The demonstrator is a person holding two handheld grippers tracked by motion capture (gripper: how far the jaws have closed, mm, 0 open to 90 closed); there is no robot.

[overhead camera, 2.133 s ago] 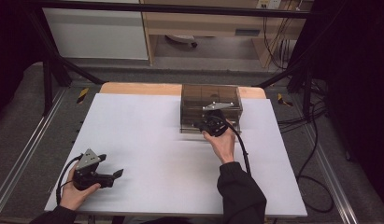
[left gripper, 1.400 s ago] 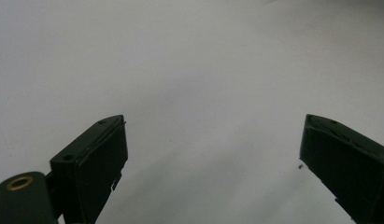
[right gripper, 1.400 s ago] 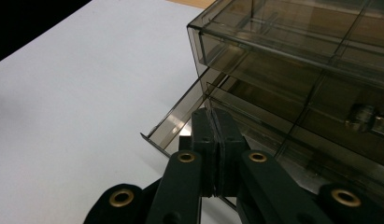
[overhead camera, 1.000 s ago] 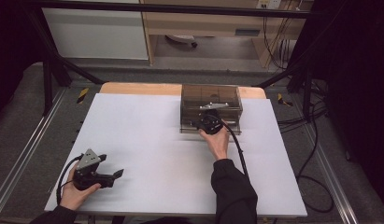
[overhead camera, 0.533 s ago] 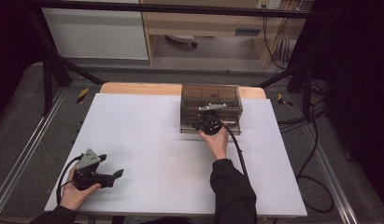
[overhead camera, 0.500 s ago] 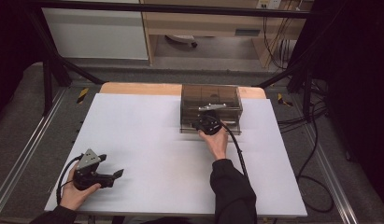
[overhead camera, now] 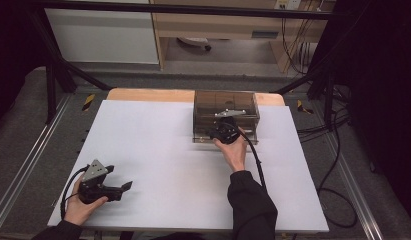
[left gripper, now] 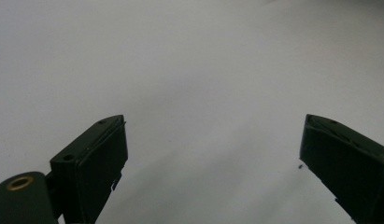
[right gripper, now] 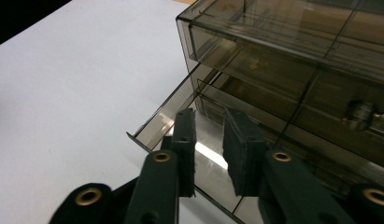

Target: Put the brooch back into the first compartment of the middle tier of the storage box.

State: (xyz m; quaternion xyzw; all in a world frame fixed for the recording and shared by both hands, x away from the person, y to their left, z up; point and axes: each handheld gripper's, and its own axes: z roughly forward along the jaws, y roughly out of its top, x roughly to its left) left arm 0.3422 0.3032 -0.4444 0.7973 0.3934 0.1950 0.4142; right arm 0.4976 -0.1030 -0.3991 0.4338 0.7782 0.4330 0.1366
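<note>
Little has shifted across the counter point(overhead camera: 158, 145) since the earlier frames: the right hand point(overhead camera: 234, 151) is at the front of the smoked plastic drawer cabinet point(overhead camera: 225, 104) as before, and the left hand point(overhead camera: 82, 207) has kept its place near the counter's front left corner. What has changed is the right gripper point(right gripper: 209, 148), whose fingers point(right gripper: 184, 140) were closed together and have just been opening, so that a narrow gap now stands between them. In the right gripper view they hover just over the bottom drawer point(right gripper: 178, 116), which is pulled partway out of the cabinet; its transparent front wall and near corner jut toward the white counter, and nothing is pinched between the pads. The upper drawers sit flush in the cabinet, and a small round knob point(right gripper: 360, 112) shows on the right side of one drawer front. In the high view the cabinet stands at the far middle of the counter, close to its wooden back edge, with the right gripper point(overhead camera: 223, 131) against its front face. The left gripper point(overhead camera: 124, 188) rests low by the front left corner, well apart from the cabinet; in its own view the fingers point(left gripper: 97, 163) are spread wide over bare white surface, with nothing between them.
</note>
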